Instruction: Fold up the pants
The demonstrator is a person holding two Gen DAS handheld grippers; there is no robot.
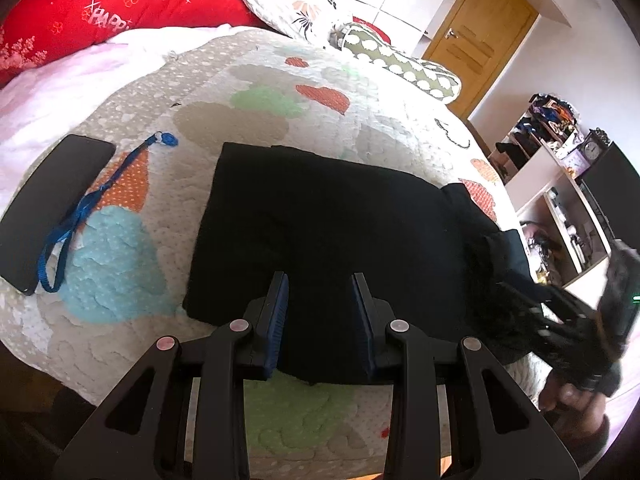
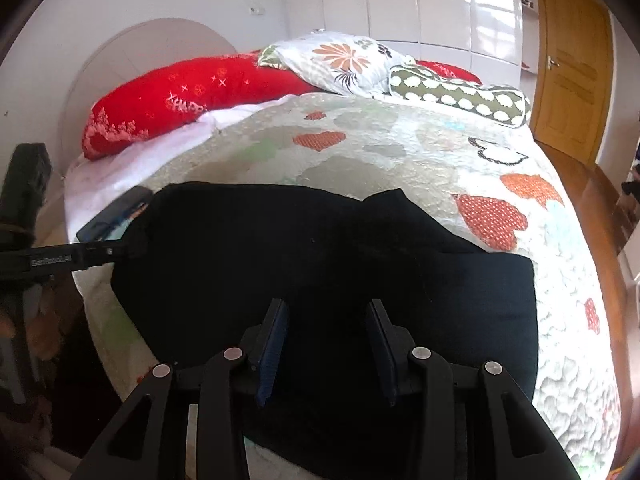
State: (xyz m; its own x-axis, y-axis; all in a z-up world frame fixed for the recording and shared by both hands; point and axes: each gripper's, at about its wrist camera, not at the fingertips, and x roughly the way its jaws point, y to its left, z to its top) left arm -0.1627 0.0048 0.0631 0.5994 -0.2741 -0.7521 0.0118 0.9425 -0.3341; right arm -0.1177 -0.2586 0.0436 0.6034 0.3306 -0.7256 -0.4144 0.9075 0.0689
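Lying folded on the bed (image 1: 132,208), the black pants (image 1: 320,224) are flat. Left gripper (image 1: 322,280) and right gripper (image 2: 328,306) hover spread, empty.

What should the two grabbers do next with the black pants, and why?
Probably lower both and pinch the near edge. The left gripper and right gripper are both open over the black pants, which lie partly folded on the bed quilt, holding nothing.

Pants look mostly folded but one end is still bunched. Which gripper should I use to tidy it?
Probably right. The right gripper hangs open over the pants near the rumpled end. The left gripper, also open, sits over the flat, squared end.
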